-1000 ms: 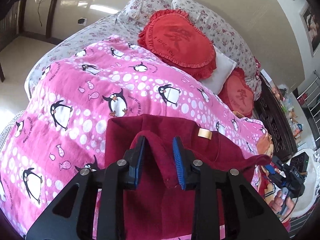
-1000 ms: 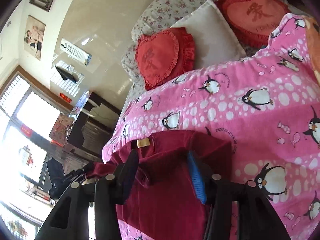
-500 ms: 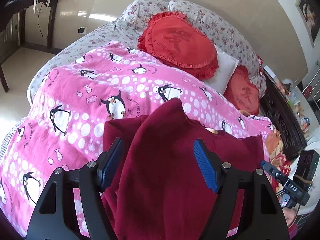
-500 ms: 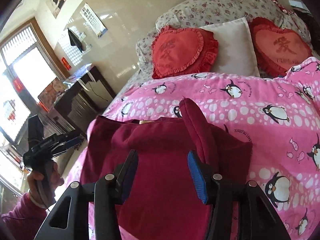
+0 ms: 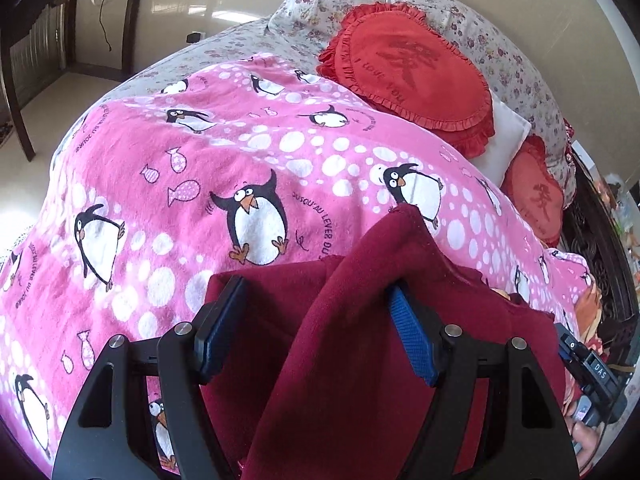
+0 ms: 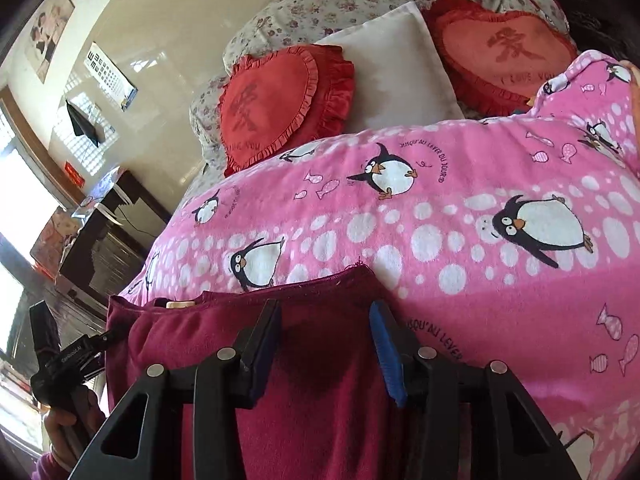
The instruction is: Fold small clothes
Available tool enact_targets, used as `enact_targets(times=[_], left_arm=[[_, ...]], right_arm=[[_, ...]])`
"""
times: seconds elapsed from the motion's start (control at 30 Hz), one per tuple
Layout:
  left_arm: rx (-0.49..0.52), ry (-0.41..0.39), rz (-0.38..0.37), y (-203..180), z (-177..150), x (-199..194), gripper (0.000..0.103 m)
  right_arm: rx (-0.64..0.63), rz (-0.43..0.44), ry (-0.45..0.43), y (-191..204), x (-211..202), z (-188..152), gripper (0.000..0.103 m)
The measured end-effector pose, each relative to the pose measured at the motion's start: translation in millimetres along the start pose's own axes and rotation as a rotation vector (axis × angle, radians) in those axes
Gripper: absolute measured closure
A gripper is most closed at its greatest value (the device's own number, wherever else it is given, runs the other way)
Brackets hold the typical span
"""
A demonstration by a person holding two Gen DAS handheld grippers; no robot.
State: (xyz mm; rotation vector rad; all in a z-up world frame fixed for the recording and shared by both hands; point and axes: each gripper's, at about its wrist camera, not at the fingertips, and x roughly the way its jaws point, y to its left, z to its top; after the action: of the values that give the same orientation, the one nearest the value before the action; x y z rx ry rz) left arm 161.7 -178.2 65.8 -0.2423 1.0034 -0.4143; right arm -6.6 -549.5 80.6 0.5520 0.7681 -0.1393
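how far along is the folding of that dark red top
Partly done, it seems. A flap of the dark red top already lies over the rest, spread on the pink penguin blanket. In hand: nothing gripped; the left gripper and right gripper both hover open over the cloth. Left: the flap looks peaked and loose, so flattening it and probably more folds.

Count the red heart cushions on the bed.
2: one red heart cushion left of the white pillow, the other right of it. More may be hidden.
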Motion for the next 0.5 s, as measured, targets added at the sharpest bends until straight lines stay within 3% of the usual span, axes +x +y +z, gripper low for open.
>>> enact_targets(times=[0.17, 0.3, 0.5], left_arm=[[-0.008, -0.010, -0.023, 2.3, -3.3, -20.1, 0.031], [-0.032, -0.055, 0.007, 9.7, -2.6, -33.4, 0.031], [-0.168, 0.026, 0.047, 30.2, 6.9, -3.9, 0.031]], right_arm=[[0.008, 0.026, -0.001, 10.7, -39.8, -11.4, 0.058], [-0.023, 0.045, 0.006, 18.7, -74.2, -41.2, 0.057], [0.001, -0.001, 0.054, 6.0, -61.6, -72.7, 0.057]])
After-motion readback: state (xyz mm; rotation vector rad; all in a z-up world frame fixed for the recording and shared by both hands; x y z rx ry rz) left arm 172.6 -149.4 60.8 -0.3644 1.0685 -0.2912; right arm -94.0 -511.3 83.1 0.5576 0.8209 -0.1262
